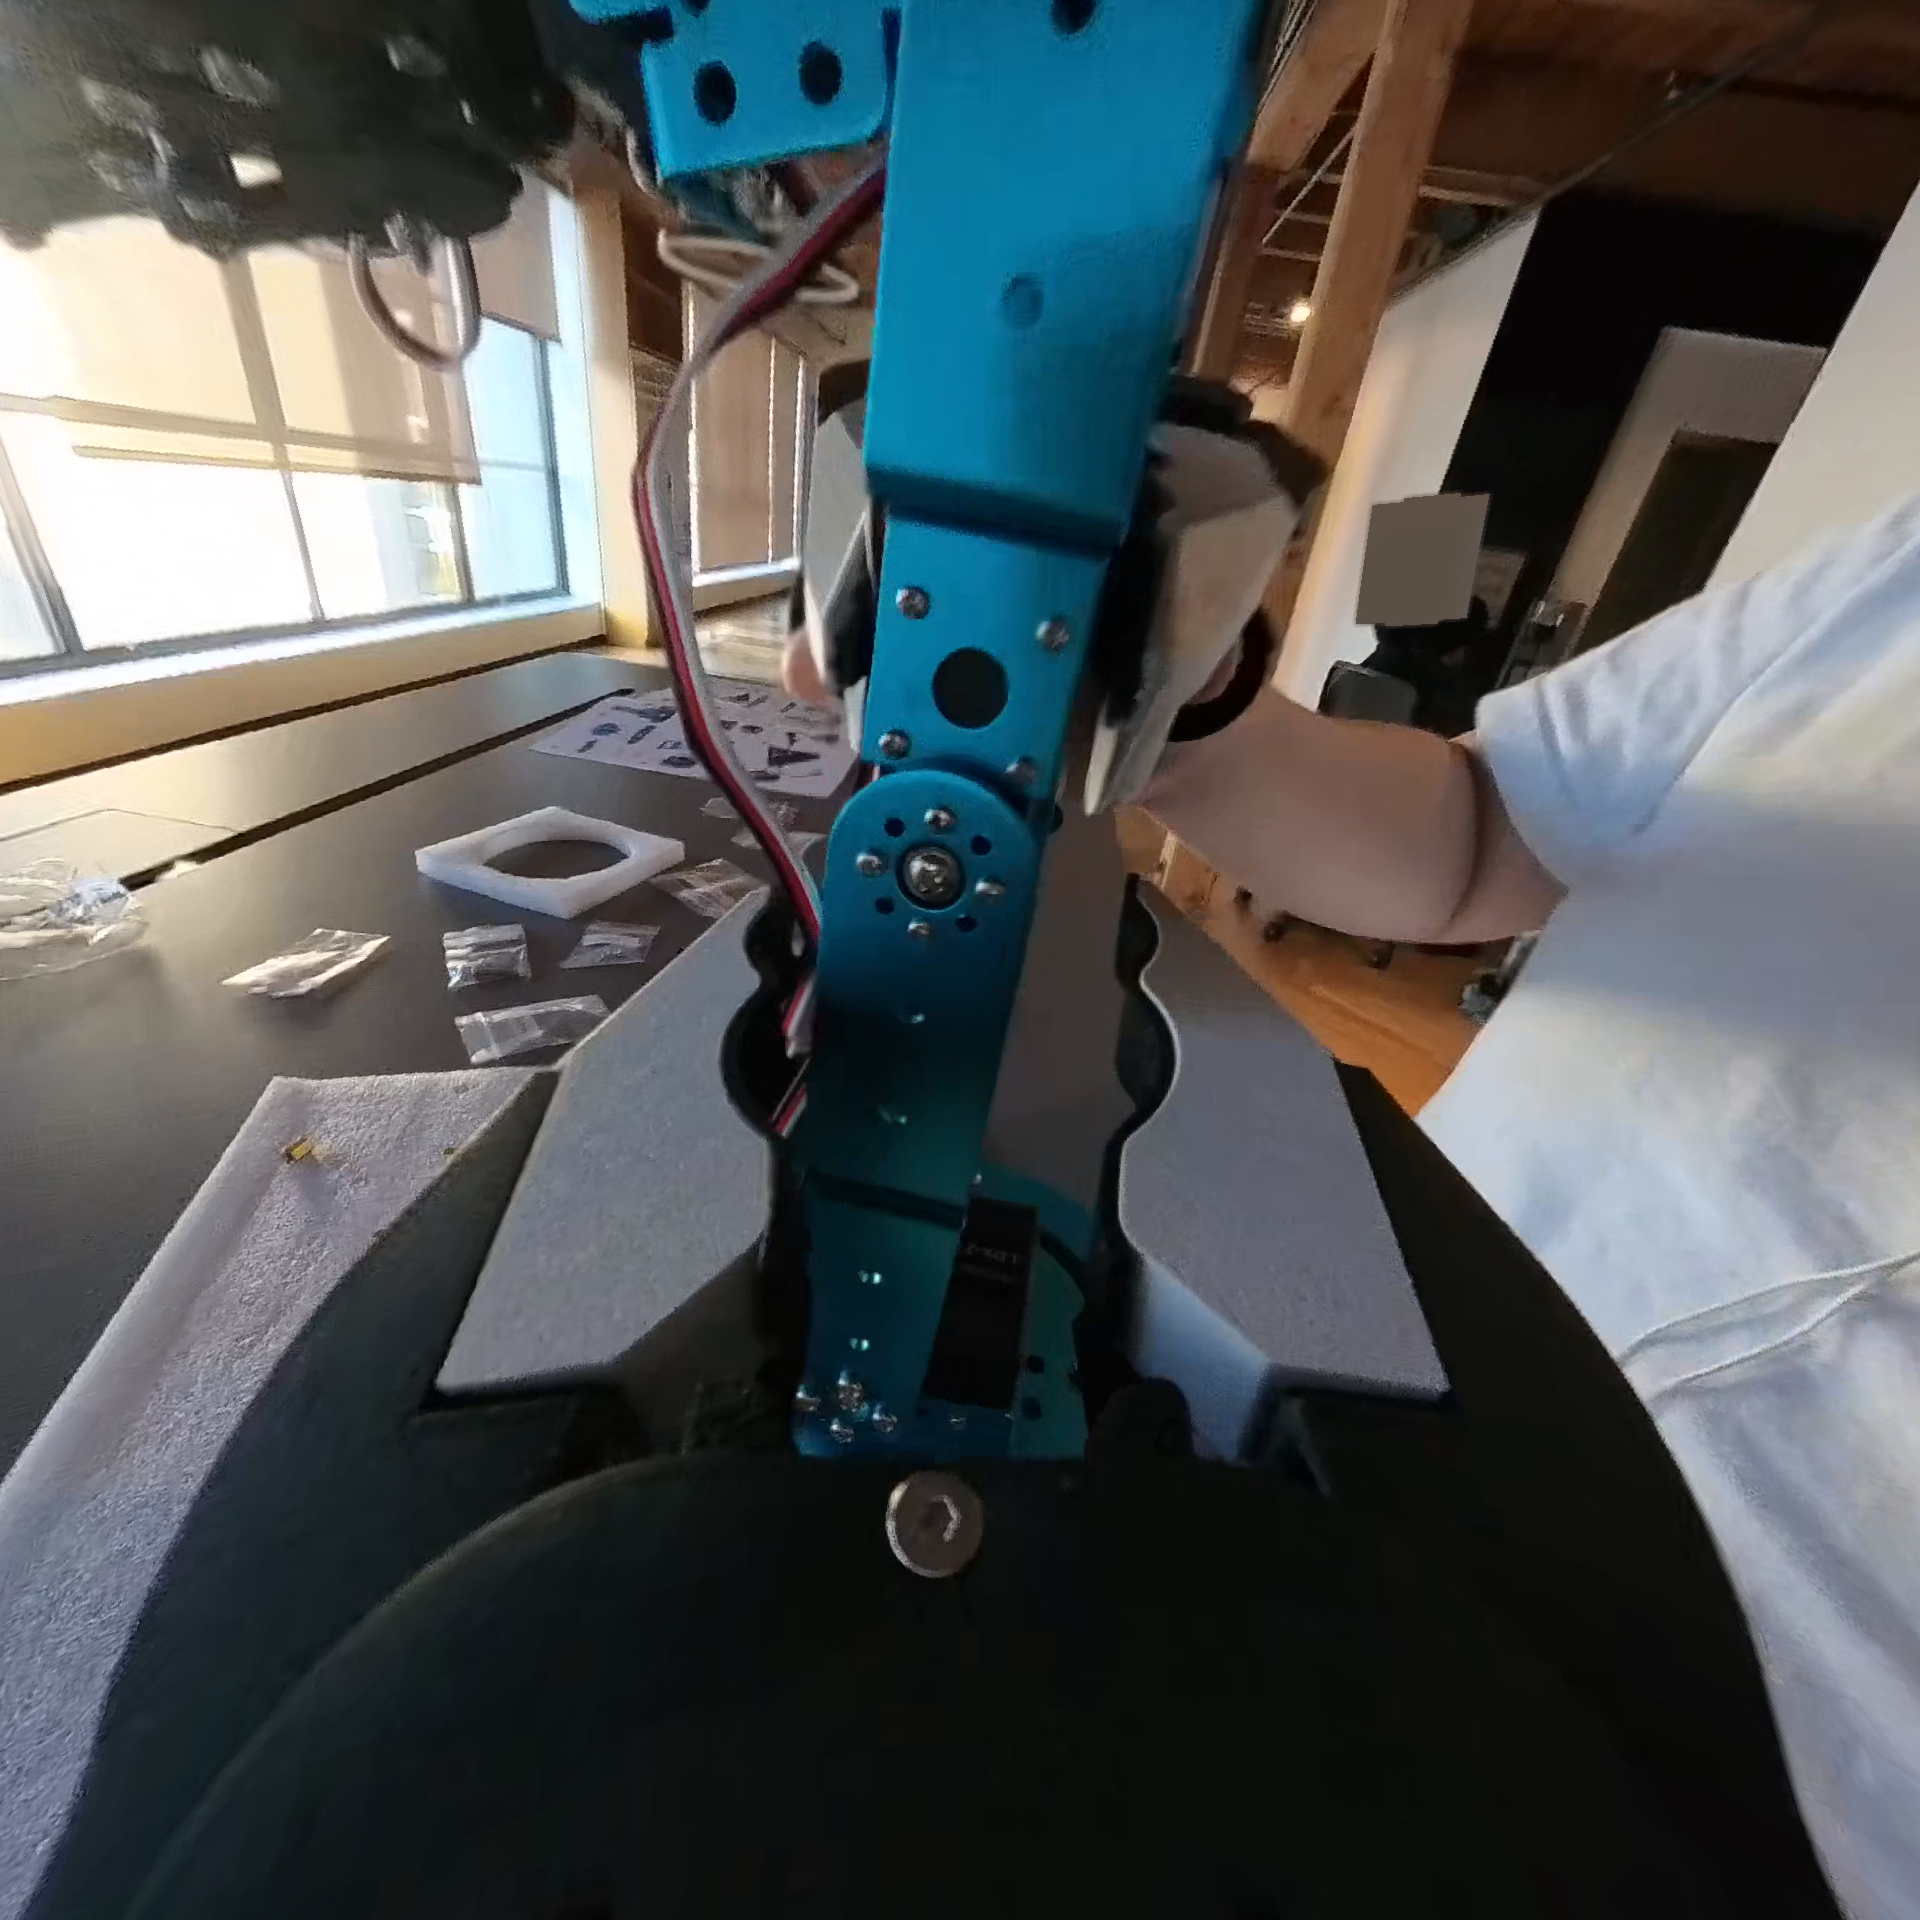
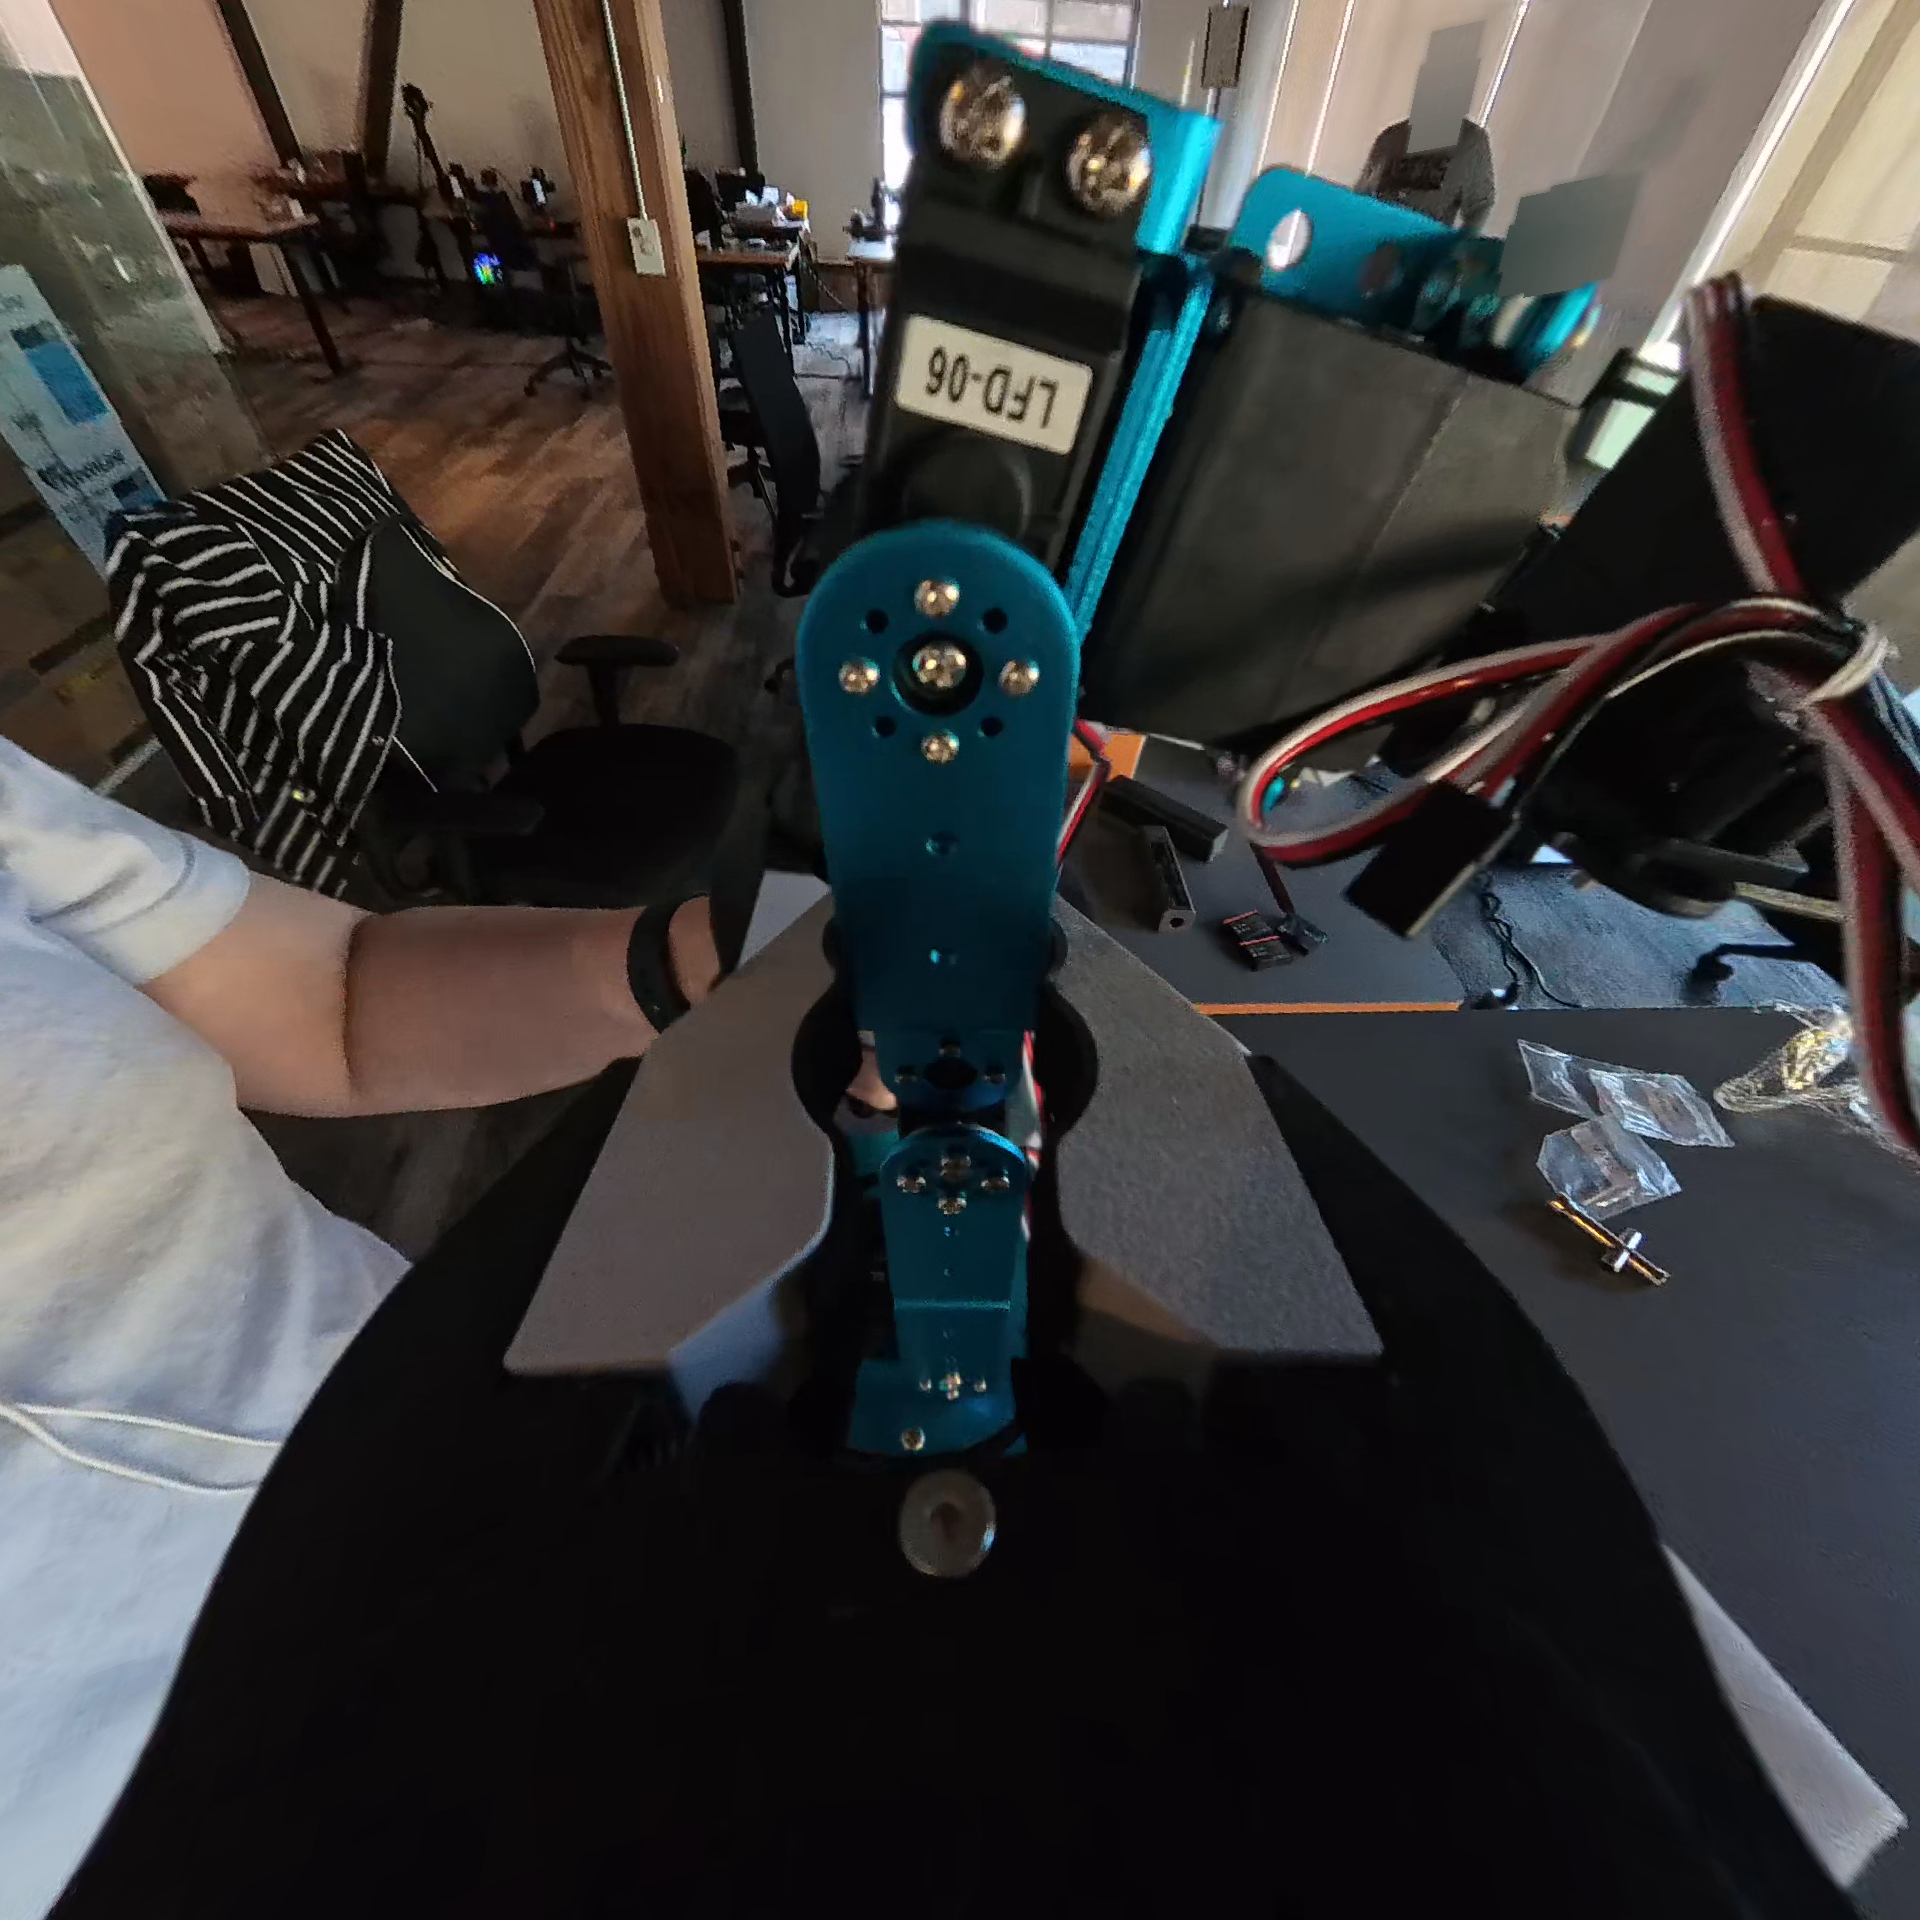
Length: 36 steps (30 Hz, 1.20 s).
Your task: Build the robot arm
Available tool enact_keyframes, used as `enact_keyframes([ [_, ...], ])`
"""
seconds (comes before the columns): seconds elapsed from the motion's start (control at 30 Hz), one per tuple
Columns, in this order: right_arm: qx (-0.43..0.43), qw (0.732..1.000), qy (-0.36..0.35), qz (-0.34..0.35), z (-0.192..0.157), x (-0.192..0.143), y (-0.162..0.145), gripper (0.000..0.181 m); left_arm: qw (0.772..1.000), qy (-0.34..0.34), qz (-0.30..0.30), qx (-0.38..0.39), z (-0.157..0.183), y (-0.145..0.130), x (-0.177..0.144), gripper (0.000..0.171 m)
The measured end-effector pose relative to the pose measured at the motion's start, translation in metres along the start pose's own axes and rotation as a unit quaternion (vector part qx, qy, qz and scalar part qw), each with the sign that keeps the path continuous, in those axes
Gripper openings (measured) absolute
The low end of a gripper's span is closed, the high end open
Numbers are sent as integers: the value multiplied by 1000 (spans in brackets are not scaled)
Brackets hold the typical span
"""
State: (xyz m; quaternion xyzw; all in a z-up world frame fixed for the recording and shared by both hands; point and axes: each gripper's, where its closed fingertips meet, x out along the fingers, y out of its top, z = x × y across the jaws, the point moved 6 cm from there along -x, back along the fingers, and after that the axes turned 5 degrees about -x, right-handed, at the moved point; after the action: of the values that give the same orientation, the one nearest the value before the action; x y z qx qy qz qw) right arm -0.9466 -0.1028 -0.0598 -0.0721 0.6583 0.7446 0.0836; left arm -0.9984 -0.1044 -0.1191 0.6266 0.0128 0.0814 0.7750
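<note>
A blue metal robot arm (image 1: 987, 665) made of brackets, black servos and red-white-black wires is held off the black table (image 1: 208, 1049). My left gripper (image 1: 940, 935) is shut on its lower brackets, with the grey pads (image 1: 623, 1164) against both sides. My right gripper (image 1: 997, 582) shows farther up the arm in the left wrist view, clamped across it. In the right wrist view my right gripper (image 2: 945, 935) is shut on a blue bracket (image 2: 935, 727). A black servo with a white label (image 2: 987, 343) rises behind. A loose black connector (image 2: 1434, 862) hangs at the right.
Small plastic hardware bags (image 1: 488, 951), a white foam frame (image 1: 551, 862), a printed sheet (image 1: 707, 738) and a foam pad (image 1: 260, 1195) lie on the table. More bags (image 2: 1621, 1112) and a metal pin (image 2: 1610, 1247) lie to the right. An office chair with a striped garment (image 2: 260, 665) stands to the left. There is about 7 centimeters between the tips of the two grippers. My left tips are roughly 30 centimeters from the metal pin (image 2: 1610, 1247).
</note>
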Motion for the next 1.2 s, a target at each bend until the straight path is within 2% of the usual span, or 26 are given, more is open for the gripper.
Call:
enact_keyframes([
  [0.07, 12, 1000, 5, 1, 0, 0, 0, 26, 1000, 10, -28, 7, -3, -8, 10, 63],
  [0.13, 13, 1000, 6, 0, 1, 1, 0, 26, 997, 27, -64, 19, -5, -13, 18, 51],
  [0.17, 15, 1000, 6, -1, 1, 2, 0, 26, 997, 36, -62, 32, -6, -12, 20, 44],
  [0.23, 30, 999, 11, -7, 2, 4, 0, 27, 996, 41, -51, 52, -6, -11, 20, 43],
  [0.4, 29, 999, 19, -9, 1, 11, 0, 27, 998, 15, -43, 54, -4, -12, 18, 32],
  [0.47, 19, 999, 21, -18, -3, 20, -3, 38, 997, 11, -45, 58, -2, -12, 20, 30],
  [0.57, 24, 999, 31, -8, -4, 20, -2, 29, 997, 4, -45, 62, 2, -14, 19, 29],
  [0.67, 41, 999, 31, 3, -3, 20, -1, 29, 997, 8, -43, 61, 1, -14, 20, 29],
  [1.2, 46, 997, 42, -37, -3, 18, -1, 26, 997, 2, -35, 64, 7, -17, 21, 29],
])
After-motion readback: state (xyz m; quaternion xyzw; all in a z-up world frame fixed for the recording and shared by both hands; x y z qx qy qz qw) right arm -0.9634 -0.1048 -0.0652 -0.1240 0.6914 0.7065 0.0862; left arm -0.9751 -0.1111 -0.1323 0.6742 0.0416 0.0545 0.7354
